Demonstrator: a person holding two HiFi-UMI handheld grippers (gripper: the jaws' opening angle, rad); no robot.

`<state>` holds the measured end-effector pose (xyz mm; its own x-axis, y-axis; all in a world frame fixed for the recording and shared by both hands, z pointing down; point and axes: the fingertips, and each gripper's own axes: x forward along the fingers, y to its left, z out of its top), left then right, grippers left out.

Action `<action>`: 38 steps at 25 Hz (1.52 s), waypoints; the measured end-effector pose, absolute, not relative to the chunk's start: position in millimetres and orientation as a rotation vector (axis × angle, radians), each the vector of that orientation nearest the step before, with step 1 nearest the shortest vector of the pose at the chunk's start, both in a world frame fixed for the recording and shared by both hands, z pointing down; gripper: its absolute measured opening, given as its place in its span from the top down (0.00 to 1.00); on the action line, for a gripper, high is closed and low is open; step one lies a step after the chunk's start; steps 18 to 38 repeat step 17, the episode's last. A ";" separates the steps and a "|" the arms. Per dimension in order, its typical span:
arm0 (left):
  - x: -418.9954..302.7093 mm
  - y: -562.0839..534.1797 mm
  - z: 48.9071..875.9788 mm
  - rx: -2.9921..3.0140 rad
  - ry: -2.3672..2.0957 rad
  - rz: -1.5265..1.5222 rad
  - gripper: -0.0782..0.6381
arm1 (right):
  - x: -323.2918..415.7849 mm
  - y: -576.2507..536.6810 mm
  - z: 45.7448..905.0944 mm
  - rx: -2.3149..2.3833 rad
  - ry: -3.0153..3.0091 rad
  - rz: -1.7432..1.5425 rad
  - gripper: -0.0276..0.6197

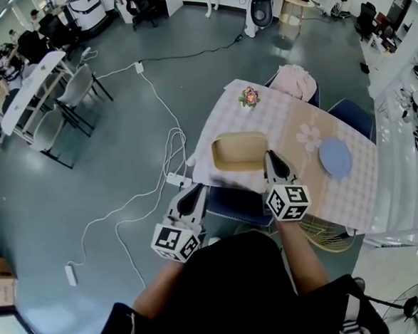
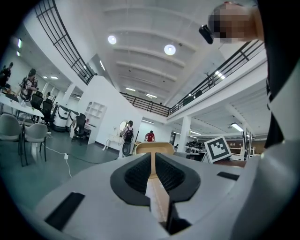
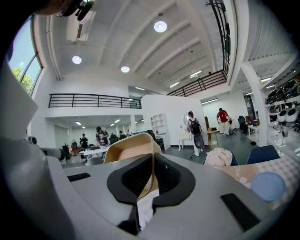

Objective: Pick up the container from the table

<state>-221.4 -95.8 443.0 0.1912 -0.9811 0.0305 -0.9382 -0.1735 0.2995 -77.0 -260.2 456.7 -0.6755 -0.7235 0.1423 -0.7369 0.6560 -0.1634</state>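
A tan, shallow rectangular container point(image 1: 238, 152) hangs above the near left corner of the checked-cloth table point(image 1: 290, 122), held between both grippers. My right gripper point(image 1: 270, 158) is shut on its right wall; in the right gripper view the tan wall point(image 3: 131, 150) runs out from between the pads point(image 3: 151, 176). My left gripper point(image 1: 197, 189) is at the container's near left corner. In the left gripper view a thin tan edge point(image 2: 152, 149) is pinched between the dark pads point(image 2: 152, 176).
On the table lie a blue plate point(image 1: 335, 157) point(image 3: 267, 186) to the right and a small flower ornament point(image 1: 249, 97) at the far left. A blue chair point(image 1: 238, 204) stands below the container. Pink cloth point(image 1: 297, 82) drapes a far chair. White cables and a power strip point(image 1: 176, 178) lie on the floor.
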 end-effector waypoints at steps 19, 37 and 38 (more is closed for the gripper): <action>-247.1 -81.1 442.1 2.181 -1.903 -0.253 0.85 | -90.8 -232.4 445.8 1.188 -2.821 0.303 0.94; -247.1 -81.1 442.1 2.181 -1.903 -0.253 0.85 | -90.8 -232.4 445.8 1.188 -2.821 0.303 0.94; -247.1 -81.1 442.1 2.181 -1.903 -0.253 0.85 | -90.8 -232.4 445.8 1.188 -2.821 0.303 0.94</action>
